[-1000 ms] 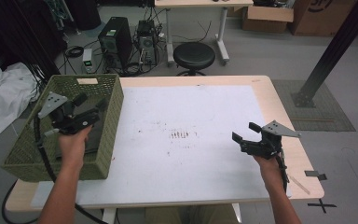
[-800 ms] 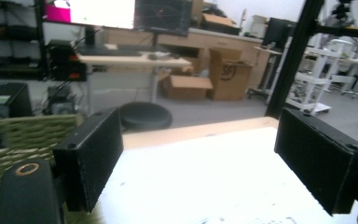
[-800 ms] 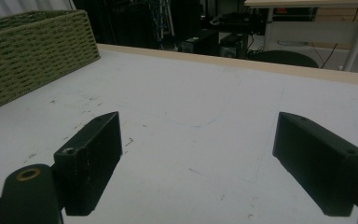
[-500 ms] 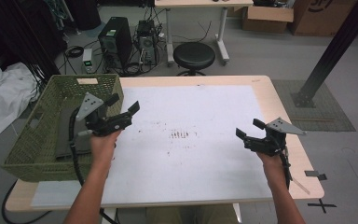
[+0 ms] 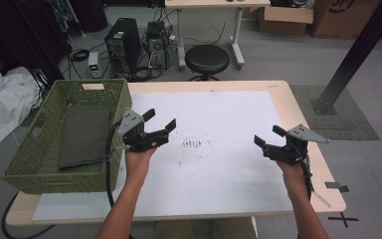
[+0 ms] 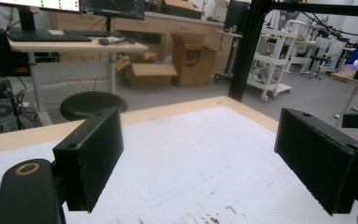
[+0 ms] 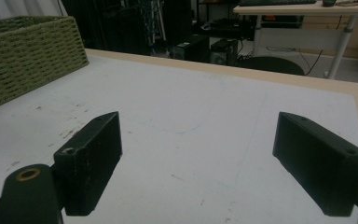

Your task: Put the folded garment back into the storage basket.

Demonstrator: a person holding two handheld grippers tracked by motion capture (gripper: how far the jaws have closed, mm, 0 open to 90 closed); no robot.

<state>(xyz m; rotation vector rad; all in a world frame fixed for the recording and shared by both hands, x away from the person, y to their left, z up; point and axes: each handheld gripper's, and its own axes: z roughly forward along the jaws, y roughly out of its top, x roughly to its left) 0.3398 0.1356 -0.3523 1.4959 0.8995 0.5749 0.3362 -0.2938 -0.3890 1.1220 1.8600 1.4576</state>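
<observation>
Both grippers, left gripper point(image 5: 160, 121) and right gripper point(image 5: 265, 136), hover with jaws spread, holding nothing; best held level above the bare white surface point(image 5: 229, 164).

Even, diffuse overhead light; the white paper-covered wooden table point(image 5: 229, 164) reads bright without glare, shadows soft. High view is slightly soft. The right gripper view is dimmer, its background murky. Near black jaws blur in both gripper views.

Your worktop point(image 5: 278, 92): wood-edged, carried a stained white sheet point(image 5: 229, 164) and, at its left end, a green woven basket point(image 5: 25, 164).
</observation>
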